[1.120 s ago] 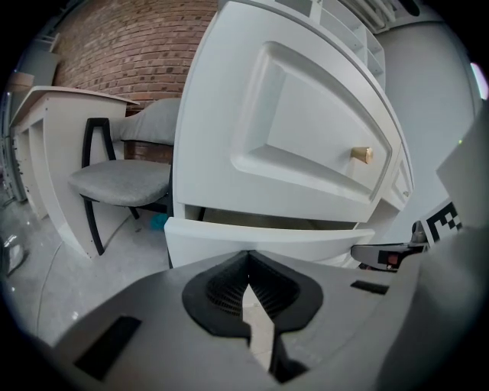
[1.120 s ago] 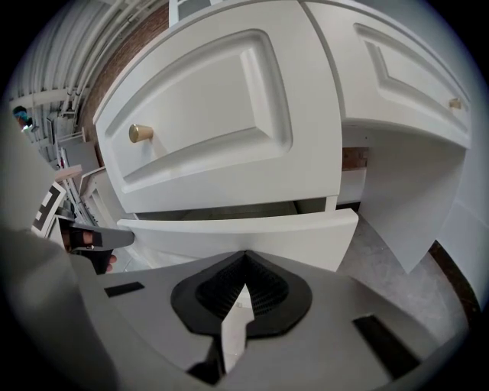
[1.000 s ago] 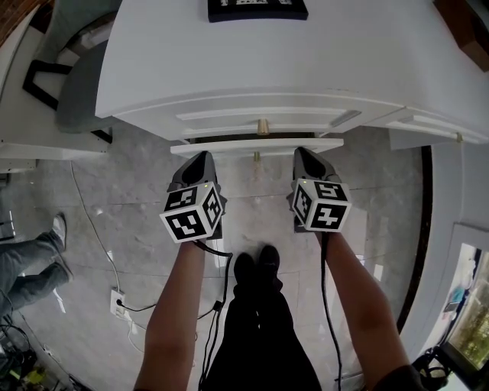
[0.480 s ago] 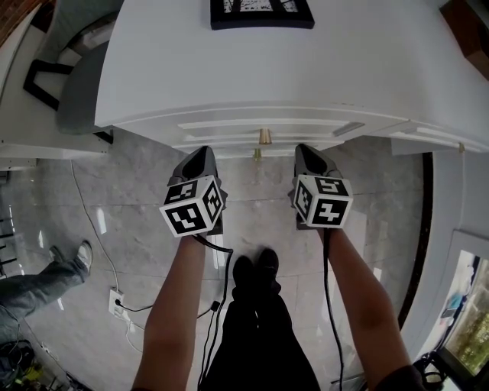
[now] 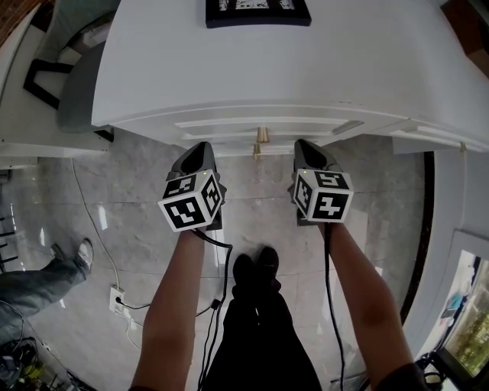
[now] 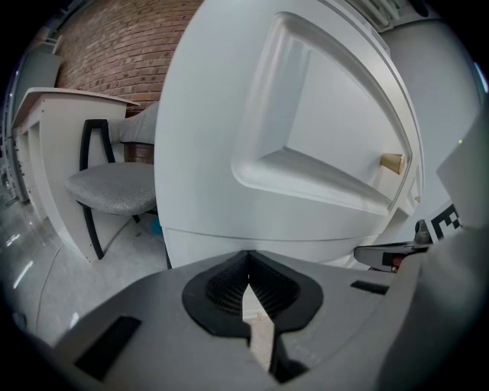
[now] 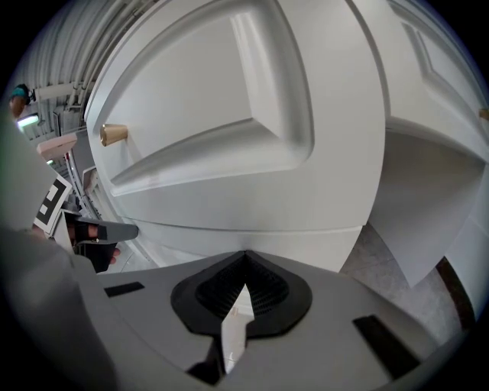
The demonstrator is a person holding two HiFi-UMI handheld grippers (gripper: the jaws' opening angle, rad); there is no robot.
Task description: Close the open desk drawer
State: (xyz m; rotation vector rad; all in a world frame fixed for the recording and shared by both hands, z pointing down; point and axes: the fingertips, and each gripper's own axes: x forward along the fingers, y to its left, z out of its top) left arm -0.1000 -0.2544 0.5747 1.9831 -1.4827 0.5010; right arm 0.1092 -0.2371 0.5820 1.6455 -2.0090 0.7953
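The white desk (image 5: pixel 306 61) fills the top of the head view. Its drawer front (image 5: pixel 260 122) sits pushed in under the desk edge, with two brass knobs (image 5: pixel 262 134) showing one above the other. My left gripper (image 5: pixel 200 148) and right gripper (image 5: pixel 304 145) are both shut with nothing in them, tips at the drawer face on either side of the knobs. In the left gripper view the panelled drawer front (image 6: pixel 306 153) looms right ahead of the jaws, its knob (image 6: pixel 392 162) to the right. The right gripper view shows the same panel (image 7: pixel 252 137) with the knob (image 7: pixel 113 134) to the left.
A grey chair (image 5: pixel 84 92) stands left of the desk. A black framed object (image 5: pixel 257 11) lies on the desk top. Another person's leg (image 5: pixel 38 267) is at the far left; a floor socket with a cable (image 5: pixel 117 302) lies near my feet (image 5: pixel 256 267).
The drawer that stuck out a second ago has slid in under the desk edge. Both grippers moved forward with it and stay at its face.
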